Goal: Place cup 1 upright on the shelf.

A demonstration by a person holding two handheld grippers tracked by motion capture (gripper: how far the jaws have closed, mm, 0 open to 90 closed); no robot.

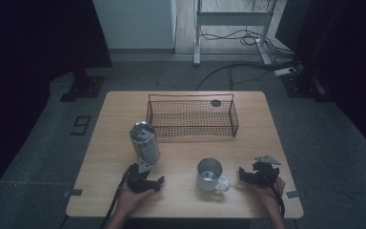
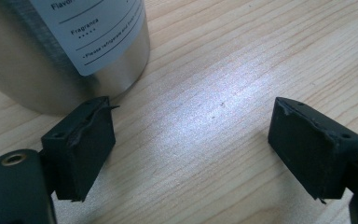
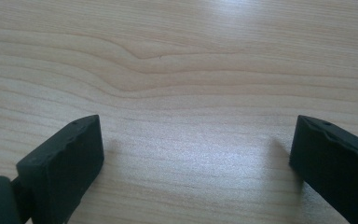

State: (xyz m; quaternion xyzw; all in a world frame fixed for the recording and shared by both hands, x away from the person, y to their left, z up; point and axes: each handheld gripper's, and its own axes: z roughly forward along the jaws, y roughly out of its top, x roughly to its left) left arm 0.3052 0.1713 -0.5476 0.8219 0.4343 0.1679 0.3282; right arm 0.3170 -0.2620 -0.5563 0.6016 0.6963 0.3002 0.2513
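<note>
Item: metal canister (image 1: 145, 141), cylindrical, brushed silver, white printed label on its side. Upright on the wooden table (image 1: 109, 143), left of centre, just in front of the near-left corner of the wire basket (image 1: 192, 117). In the left gripper view the canister (image 2: 56, 51) stands at the upper left, outside the jaw gap; its base edge lies just beyond the tip of the jaw seen on the left, very close, contact not clear. Bare wood lies between the two jaws.

Left gripper (image 1: 145, 180): held in the person's left hand (image 1: 132, 198) at the near edge of the table, directly in front of the canister. Jaws spread wide apart, nothing between them (image 2: 191, 140).

Item: metal mug (image 1: 211, 174), white or pale steel, open top, handle turned toward the near right. Stands right of centre near the front edge, between the two grippers, well apart from the canister.

Right gripper (image 1: 251, 174): held in the person's right hand (image 1: 269, 193), just right of the mug's handle, not touching it as far as the high view shows. Jaws spread wide, nothing held; bare wood grain lies between them (image 3: 196, 154).

Wire basket: rectangular, dark mesh, at the far middle of the table; a small dark round object (image 1: 215, 102) sits at its far-right corner.
</note>
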